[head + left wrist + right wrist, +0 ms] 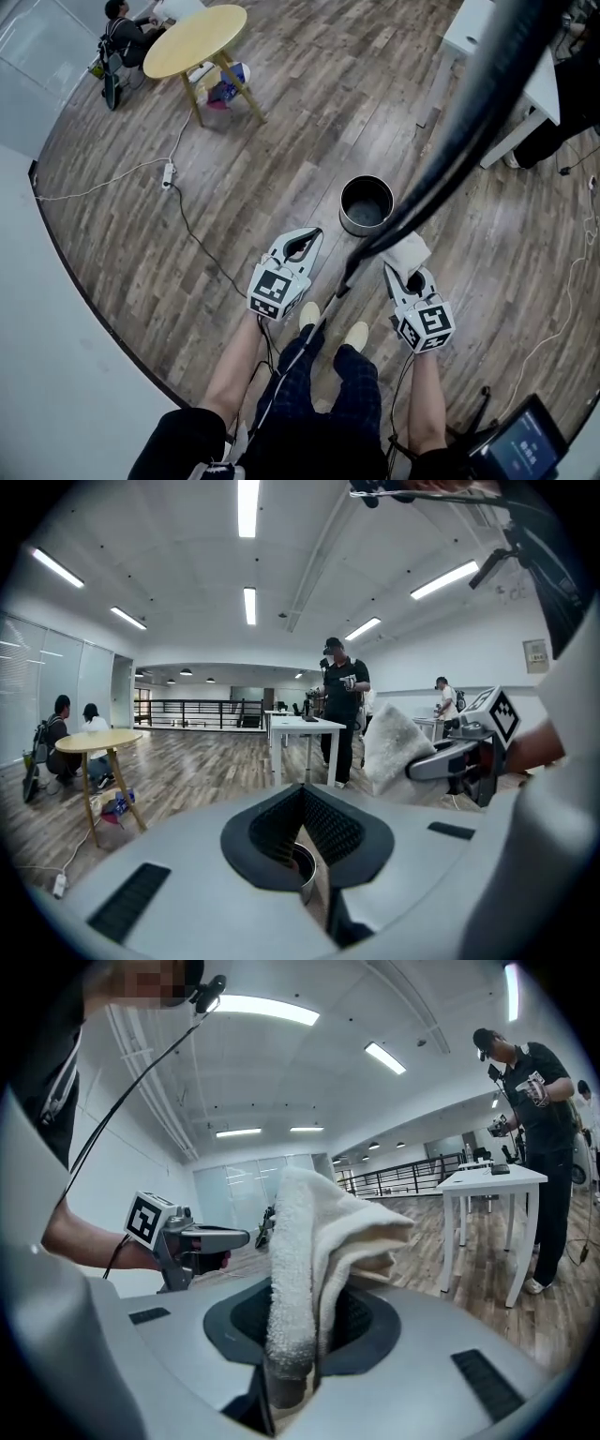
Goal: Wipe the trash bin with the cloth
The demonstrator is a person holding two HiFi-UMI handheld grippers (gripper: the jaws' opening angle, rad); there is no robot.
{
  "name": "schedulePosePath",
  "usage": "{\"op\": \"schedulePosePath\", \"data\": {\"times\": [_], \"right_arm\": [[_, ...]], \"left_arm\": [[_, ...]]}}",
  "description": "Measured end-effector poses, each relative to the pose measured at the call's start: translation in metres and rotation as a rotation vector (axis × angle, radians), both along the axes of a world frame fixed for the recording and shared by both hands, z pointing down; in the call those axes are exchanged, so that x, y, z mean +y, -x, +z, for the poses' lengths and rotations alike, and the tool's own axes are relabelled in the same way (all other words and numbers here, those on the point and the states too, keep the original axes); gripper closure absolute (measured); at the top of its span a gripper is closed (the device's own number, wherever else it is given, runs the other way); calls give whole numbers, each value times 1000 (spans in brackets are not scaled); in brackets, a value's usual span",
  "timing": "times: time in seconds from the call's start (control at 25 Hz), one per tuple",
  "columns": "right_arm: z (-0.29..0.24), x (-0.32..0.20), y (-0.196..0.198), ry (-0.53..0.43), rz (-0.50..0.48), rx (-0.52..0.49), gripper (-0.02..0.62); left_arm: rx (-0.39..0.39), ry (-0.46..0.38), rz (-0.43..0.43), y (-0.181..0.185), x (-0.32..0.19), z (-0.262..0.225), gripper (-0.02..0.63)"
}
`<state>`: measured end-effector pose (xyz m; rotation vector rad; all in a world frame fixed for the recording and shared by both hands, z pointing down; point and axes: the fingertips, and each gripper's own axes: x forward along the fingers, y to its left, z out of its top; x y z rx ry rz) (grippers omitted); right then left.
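Observation:
The trash bin, a round metal can with a dark inside, stands on the wooden floor just ahead of my feet. My right gripper is shut on a folded white cloth, held in the air a little right of the bin and nearer me. In the right gripper view the cloth sticks up out of the jaws. My left gripper is shut with nothing in it, left of the bin. A bit of the bin's rim shows below its jaws in the left gripper view.
A round yellow table with a seated person stands far back left. A cable and power strip lie on the floor to the left. A white table is at the back right, where a standing person works.

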<state>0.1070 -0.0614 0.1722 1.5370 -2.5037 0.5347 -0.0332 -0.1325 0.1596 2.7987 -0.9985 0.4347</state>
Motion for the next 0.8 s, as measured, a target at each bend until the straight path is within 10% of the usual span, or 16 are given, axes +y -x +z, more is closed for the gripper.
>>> {"op": "schedulePosePath", "data": {"times": [0.8], "right_arm": [[332, -78, -2, -58, 6, -5, 505]], "left_arm": [[90, -30, -31, -22, -73, 326, 609]]}}
